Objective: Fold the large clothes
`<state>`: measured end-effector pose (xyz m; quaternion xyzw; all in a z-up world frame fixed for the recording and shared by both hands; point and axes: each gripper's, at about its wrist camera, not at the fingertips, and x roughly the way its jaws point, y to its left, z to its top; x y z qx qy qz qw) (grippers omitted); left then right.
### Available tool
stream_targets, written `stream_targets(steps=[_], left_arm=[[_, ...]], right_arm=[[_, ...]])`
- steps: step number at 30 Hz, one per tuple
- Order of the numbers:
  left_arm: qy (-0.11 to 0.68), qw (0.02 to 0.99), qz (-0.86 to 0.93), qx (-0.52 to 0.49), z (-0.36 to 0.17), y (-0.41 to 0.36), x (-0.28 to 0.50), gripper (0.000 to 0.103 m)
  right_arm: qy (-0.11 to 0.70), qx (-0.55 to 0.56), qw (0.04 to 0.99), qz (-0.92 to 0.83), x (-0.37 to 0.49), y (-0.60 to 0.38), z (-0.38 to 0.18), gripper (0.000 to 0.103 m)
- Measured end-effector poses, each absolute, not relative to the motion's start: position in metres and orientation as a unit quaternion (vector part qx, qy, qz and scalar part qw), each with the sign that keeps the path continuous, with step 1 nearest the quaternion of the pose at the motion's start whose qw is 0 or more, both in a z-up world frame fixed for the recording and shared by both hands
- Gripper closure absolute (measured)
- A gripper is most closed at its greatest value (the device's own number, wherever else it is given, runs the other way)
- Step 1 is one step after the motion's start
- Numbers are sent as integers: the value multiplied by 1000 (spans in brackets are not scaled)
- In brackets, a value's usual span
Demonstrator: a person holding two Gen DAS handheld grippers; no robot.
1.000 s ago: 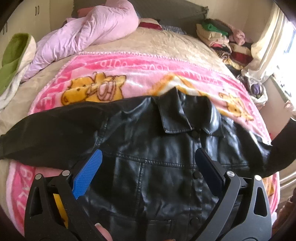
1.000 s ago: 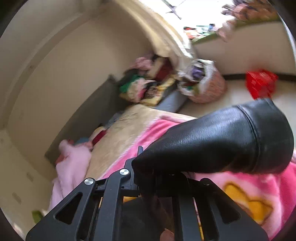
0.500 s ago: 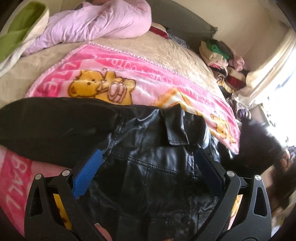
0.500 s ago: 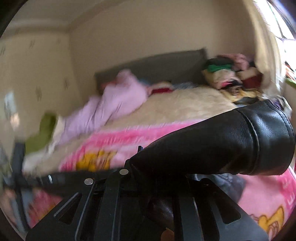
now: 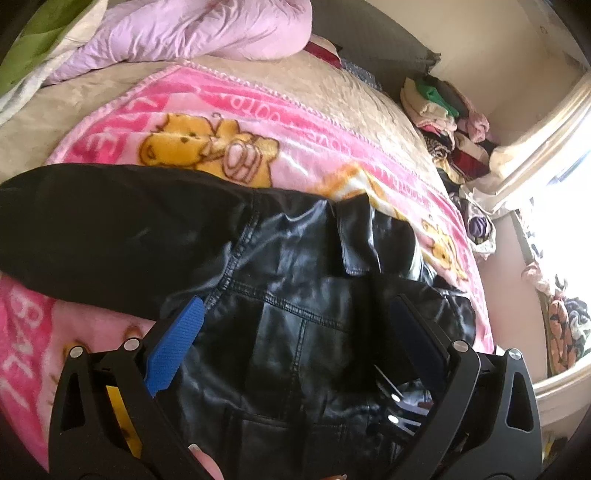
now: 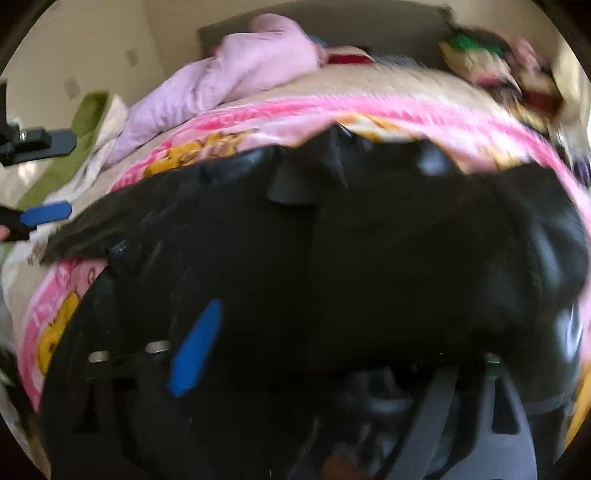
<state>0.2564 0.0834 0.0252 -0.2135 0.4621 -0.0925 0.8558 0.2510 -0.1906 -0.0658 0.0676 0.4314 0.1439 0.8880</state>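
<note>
A black leather jacket (image 5: 295,306) lies front-up on a pink cartoon blanket (image 5: 207,122). Its left sleeve (image 5: 103,236) stretches out to the left. Its right sleeve is folded across the chest. My left gripper (image 5: 295,325) is open and empty, hovering just above the jacket's front. In the blurred right wrist view the jacket (image 6: 332,258) fills the frame. My right gripper (image 6: 332,339) looks open over it, with one blue pad (image 6: 195,347) showing; its other finger is lost in dark blur. The left gripper (image 6: 37,218) shows at the far left there.
A lilac duvet (image 5: 177,29) and a green blanket (image 5: 44,40) lie at the head of the bed. A stack of folded clothes (image 5: 447,122) sits at the far right corner. A window and bags (image 5: 565,328) are to the right.
My right gripper swung left over the bed with the right sleeve, laid it across the jacket's chest and opened. My left gripper stayed open and tilted slightly left.
</note>
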Motion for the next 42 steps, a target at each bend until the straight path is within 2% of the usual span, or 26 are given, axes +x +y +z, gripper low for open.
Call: stream_targets(steps=[1,4,6,7,8,9,13,16,17,19,20,22,24,33,34,36,38,39,40,42], left_arm=[[463,855,-94,-213,24,83,257,9],[468,852,-98,-213,17,78,257,9],[471,851,-99,-212,15,77,257,9],[471,850,-99,-213,15,77,257,9],[471,850,-99,-214,15,77,257,9],[471,849,-99,-216,15,78,256,9],[463,852,-98,-226,19,88,253,9],[457,849,-94,-246,23,101,252,9],[454,848,-92,-256,25,107,251,9],[449,847,-87,-271,27,118,250,9],[448,847,-86,-274,27,121,250,9],[446,846,-84,-279,26,127,249,9],[452,843,-84,-280,22,128,250,9],[512,810,-106,-266,-28,94,268,9],[519,805,-106,-269,-35,89,271,12],[526,797,-107,-276,-45,83,277,26],[534,793,-103,-276,-53,78,284,52],[536,793,-101,-272,-56,75,286,58],[535,795,-99,-268,-57,72,287,71],[530,803,-95,-256,-55,70,287,77]], right_arm=[[433,96,885,139,247,-199,-66,18],[419,204,879,102,229,-236,-64,7],[390,278,874,81,221,-260,-61,8],[377,295,874,78,220,-266,-58,12],[360,301,879,83,221,-268,-51,42],[355,293,884,85,222,-266,-45,63],[311,246,908,136,223,-236,-11,72],[300,199,914,186,225,-199,8,70],[306,179,912,206,228,-182,12,63],[313,154,908,233,229,-159,14,42],[319,142,903,251,227,-145,14,27],[321,133,897,274,222,-134,14,24],[327,132,891,286,217,-131,13,17],[355,144,902,200,211,-200,-7,16],[357,150,902,190,210,-210,-9,16],[357,160,905,166,207,-234,-12,16],[354,166,909,145,203,-256,-11,16],[352,167,910,139,201,-263,-10,16],[351,166,912,132,200,-270,-10,16],[346,161,917,115,197,-285,-9,16]])
